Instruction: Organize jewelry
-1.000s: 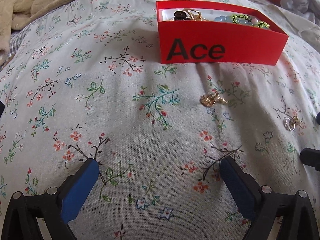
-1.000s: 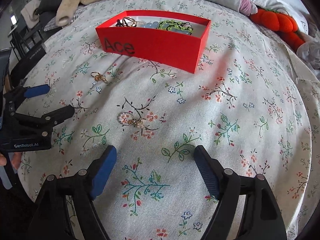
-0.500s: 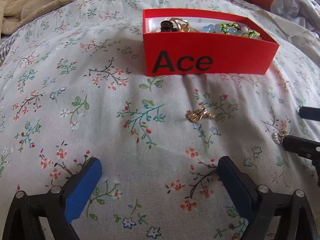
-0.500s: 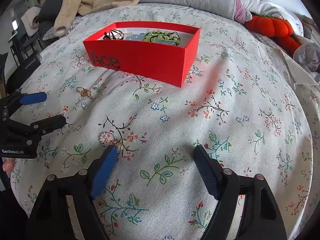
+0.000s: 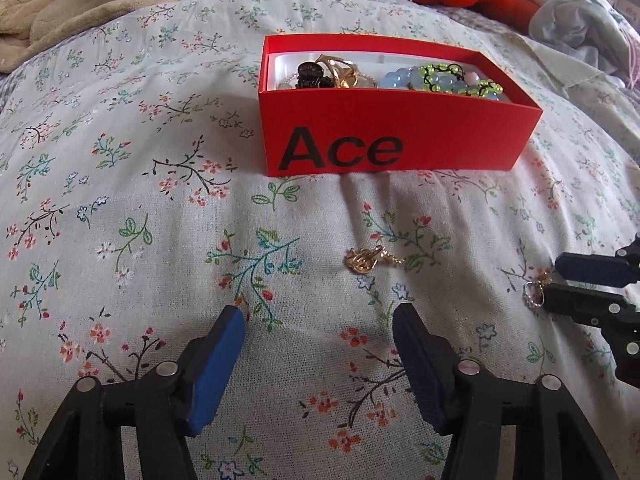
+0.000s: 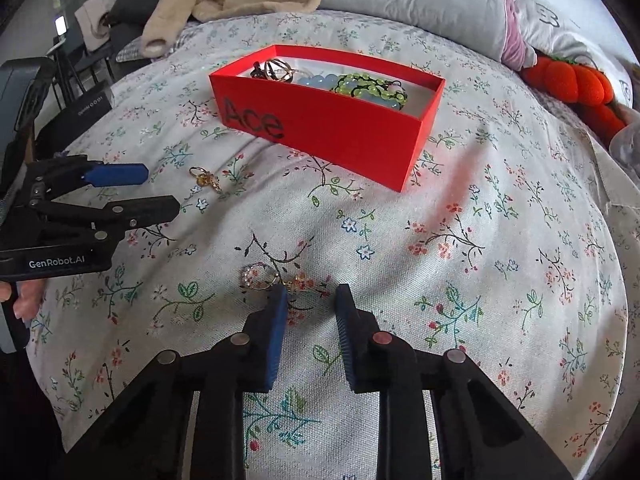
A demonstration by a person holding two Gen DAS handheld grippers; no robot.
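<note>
Jewelry fills the red box (image 6: 328, 128) at upper middle. Right gripper (image 6: 308, 300) is kept narrow by a sparkly earring (image 6: 256, 276); left gripper (image 5: 318, 330) is held wide near a gold earring (image 5: 364, 259) on the flowery bedspread (image 5: 120, 200).

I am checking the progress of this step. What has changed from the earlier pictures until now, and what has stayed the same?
The right gripper has come down to the rhinestone earring and narrowed its jaws, with the gold end at its fingertips; a grip is not yet clear. The left gripper has also narrowed, nearing the gold earring. Both earrings lie where they were, as does the red box.
</note>
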